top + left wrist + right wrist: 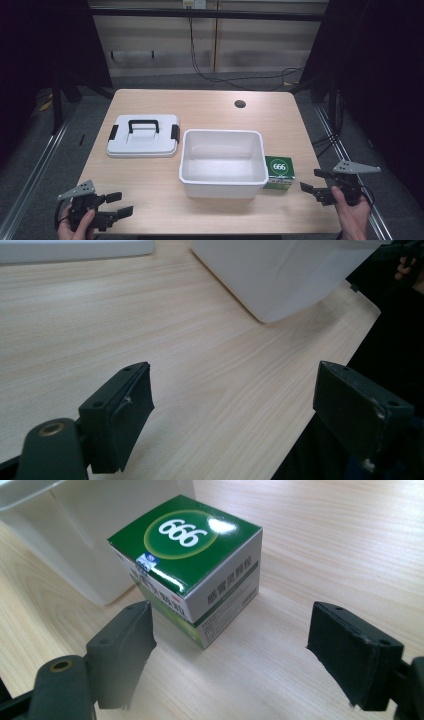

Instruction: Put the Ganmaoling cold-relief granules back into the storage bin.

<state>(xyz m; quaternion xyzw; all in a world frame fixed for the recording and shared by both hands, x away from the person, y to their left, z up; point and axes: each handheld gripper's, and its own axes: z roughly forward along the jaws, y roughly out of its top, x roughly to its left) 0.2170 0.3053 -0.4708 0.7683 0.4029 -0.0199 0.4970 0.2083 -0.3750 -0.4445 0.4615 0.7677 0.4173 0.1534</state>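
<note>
Clearly set for a pick: right gripper (230,650) spread wide, empty, aimed at the green box (187,560) from just short of it. Box standing on the table (210,105) near the right edge, tight against the right wall of the white bin (222,162); touching or a hair apart, hard to tell from above.

Best to come in low and square, one jaw on each free face, the printed side and its opposite, not the face against the bin. Close gently; thin carton, likely to dent or slide. Lift straight up before crossing the rim, then lower into the open bin.

Little room on the bin side, so no jaw to be wedged there. Free table behind the box toward the far right corner, and a narrow strip between box and right edge; care there not to push it off.

Left gripper (112,205) also wide open, holding nothing, low at the near left corner, well apart from the bin. White lid (143,135) with black handle lying flat left of the bin, out of the way.
</note>
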